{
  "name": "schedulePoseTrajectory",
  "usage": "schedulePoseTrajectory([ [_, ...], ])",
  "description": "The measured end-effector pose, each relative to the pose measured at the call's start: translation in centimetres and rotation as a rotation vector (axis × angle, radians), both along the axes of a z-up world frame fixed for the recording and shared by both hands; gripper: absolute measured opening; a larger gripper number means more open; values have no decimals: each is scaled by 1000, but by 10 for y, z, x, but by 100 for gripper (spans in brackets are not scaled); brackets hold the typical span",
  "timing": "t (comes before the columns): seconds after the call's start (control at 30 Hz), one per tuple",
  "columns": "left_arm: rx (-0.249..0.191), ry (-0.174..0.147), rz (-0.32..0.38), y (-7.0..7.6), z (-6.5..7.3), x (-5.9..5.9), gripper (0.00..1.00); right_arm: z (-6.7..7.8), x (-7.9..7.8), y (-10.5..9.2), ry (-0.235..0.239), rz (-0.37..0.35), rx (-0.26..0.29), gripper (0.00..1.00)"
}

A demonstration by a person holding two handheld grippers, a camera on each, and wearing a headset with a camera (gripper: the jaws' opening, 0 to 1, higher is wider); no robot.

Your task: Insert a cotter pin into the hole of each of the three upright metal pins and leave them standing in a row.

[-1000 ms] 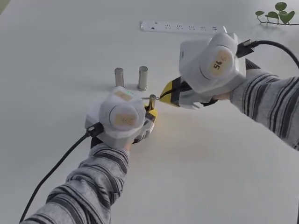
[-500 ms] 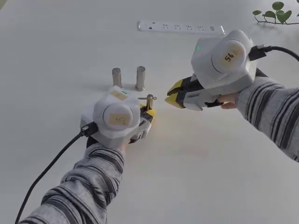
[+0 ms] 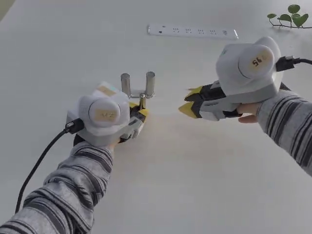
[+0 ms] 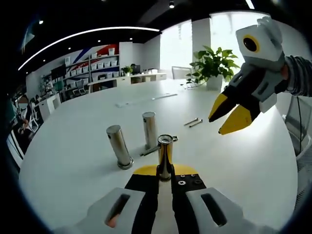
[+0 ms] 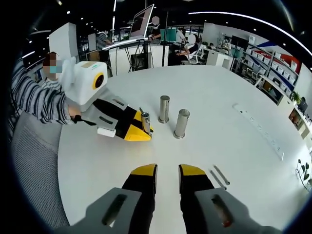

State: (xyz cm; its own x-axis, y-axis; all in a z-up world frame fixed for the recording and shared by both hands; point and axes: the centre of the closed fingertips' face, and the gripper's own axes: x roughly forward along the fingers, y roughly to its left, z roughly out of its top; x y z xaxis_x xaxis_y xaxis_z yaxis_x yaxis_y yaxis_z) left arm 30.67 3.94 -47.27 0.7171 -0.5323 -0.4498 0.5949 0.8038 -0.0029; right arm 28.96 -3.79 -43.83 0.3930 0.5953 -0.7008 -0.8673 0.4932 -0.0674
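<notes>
Your left claw (image 4: 165,171) clamps a metal pin (image 4: 165,153) with a cotter pin (image 4: 148,151) inserted. Your right claw (image 5: 167,173) gapes narrowly, empty.

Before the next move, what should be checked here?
1. Does the left gripper hold the first pin upright, jaws shut on it: ok.
2. Is a cotter through that pin's top: ok.
3. Do the second pin and third pin stand upright on the table: ok.
4. Do those two have cotters in: not ok, none seen.
5. Is the right gripper free, jaws apart: ok.
6. Are there spare cotters: ok, two lie on the table.
</notes>
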Motion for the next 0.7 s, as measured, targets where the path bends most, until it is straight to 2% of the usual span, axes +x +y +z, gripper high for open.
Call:
schedulePoseTrajectory([
  [0.07,2,-2,-2,4,0,1,5,1,0,2,8,-11,21,14],
  [0.37,9,14,11,20,-5,2,5,-2,3,2,13,-42,34,21],
  [0.5,15,20,10,24,-7,1,5,-4,4,2,22,-52,45,22],
  [0.7,-4,16,-2,26,-6,0,5,-2,4,3,27,-66,63,22],
])
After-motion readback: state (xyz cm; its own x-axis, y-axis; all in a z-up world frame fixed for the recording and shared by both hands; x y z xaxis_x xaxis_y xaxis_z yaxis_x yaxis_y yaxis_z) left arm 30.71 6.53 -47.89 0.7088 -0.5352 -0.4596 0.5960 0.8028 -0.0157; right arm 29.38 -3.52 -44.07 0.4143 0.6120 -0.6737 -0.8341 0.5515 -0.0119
